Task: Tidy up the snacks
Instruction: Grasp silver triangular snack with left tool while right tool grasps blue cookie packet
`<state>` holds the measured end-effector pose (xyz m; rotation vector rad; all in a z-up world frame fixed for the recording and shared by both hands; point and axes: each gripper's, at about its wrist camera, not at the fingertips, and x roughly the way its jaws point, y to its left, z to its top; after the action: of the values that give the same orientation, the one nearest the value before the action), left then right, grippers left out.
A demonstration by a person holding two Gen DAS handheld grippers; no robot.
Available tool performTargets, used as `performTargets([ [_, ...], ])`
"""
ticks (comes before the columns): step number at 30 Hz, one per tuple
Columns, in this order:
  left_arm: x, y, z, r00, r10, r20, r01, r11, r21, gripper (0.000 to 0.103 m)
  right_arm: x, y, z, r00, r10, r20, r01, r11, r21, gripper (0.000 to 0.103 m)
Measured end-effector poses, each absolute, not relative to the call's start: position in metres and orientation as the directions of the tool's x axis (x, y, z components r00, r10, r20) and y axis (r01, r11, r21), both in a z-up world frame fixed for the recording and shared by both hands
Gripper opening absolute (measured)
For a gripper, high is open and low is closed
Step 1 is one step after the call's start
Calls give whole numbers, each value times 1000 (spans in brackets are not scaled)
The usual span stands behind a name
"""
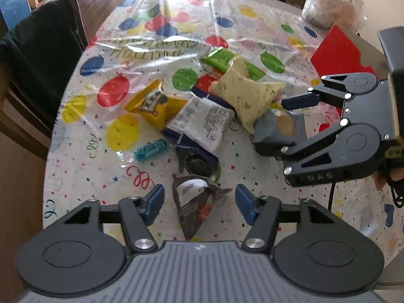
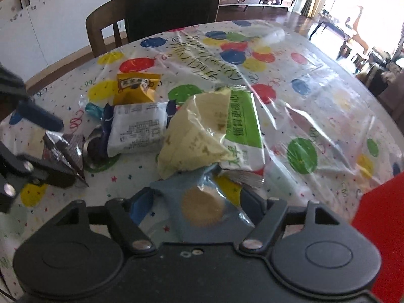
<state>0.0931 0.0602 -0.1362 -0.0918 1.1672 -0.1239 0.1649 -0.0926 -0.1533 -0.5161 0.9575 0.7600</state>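
A heap of snack packets lies on the balloon-print tablecloth [image 1: 252,12]. My left gripper [image 1: 199,202] points down over a dark brown packet [image 1: 194,209]. The packet sits between the blue pads [image 1: 154,202] with a thin gap on each side, so this gripper is open. My right gripper [image 2: 199,202] straddles a light blue packet [image 2: 202,207] with a biscuit picture. Both of its pads touch that packet's edges. In the left wrist view, the right gripper [image 1: 282,126] comes in from the right. A pale yellow packet [image 2: 197,131] leans on a green and white one [image 2: 242,118].
A yellow packet [image 1: 154,106], a white packet with blue ends [image 1: 202,123] and a teal sweet [image 1: 151,149] lie left of the heap. A red box [image 1: 338,50] and a plastic bag [image 1: 333,2] stand at the right. A chair with a dark garment [image 2: 169,10] stands at the table's edge.
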Motion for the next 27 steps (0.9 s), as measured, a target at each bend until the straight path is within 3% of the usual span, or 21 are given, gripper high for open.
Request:
performTargets([
  [8, 95, 63, -144, 370, -159, -915, 33, 987, -158, 47, 162, -97, -152, 340, 356, -871, -747, 665, -20, 50],
  [15, 94, 64, -146, 385, -157, -910, 35, 987, -155, 40, 148, -104, -150, 362, 348, -865, -693, 721, 0, 48],
  [16, 94, 64, -146, 387, -152, -910, 36, 988, -150, 33, 146, -105, -149, 364, 348, -864, -681, 733, 8, 47],
  [27, 86, 68, -139, 402, -162, -901, 33, 986, -163, 30, 120, -140, -127, 402, 356, -844, -528, 843, 104, 46],
])
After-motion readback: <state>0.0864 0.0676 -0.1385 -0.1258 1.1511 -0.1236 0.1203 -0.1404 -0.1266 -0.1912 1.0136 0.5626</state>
